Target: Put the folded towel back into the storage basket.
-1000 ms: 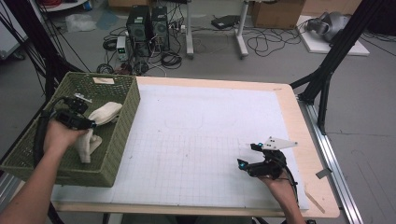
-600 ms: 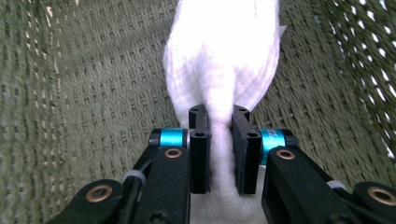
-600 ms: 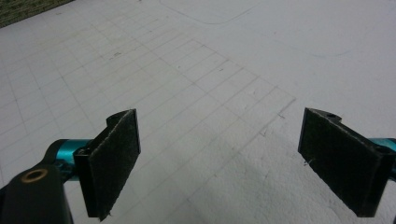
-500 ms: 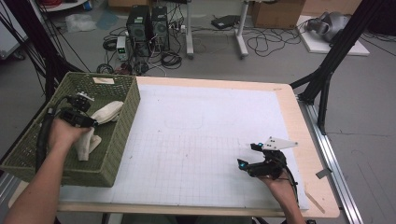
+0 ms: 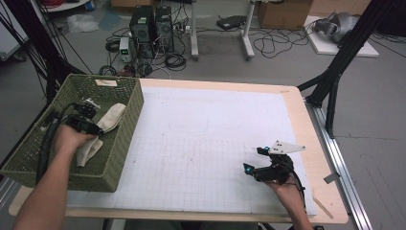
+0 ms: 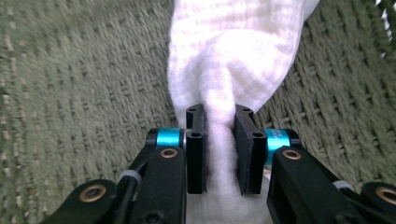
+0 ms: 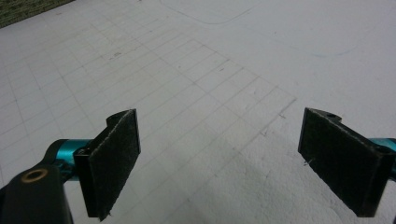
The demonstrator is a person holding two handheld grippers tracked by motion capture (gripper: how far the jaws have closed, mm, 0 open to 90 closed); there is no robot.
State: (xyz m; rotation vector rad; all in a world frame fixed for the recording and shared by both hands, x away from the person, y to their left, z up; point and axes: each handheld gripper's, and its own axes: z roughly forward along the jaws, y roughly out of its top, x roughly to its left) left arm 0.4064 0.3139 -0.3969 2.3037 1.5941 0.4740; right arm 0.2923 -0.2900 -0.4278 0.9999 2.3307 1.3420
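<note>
A white cloth lies in the green woven basket at the table's left. My left gripper reaches down into the basket. In the left gripper view a bunched fold of the cloth sits between the jaws of that gripper. Both pads still touch it, and the jaws have just been opening. The rest of the cloth drapes over the basket floor. My right gripper rests low over the white grid mat at the front right. It is open with nothing between its pads.
The basket's tall walls surround the left hand. A faint rounded outline is drawn on the mat's middle. The wooden table edge runs along the right, with a black frame leg beyond it.
The left hand has sunk lower into the basket with the cloth, and its jaws have widened a little. The right hand has stayed where it was.
</note>
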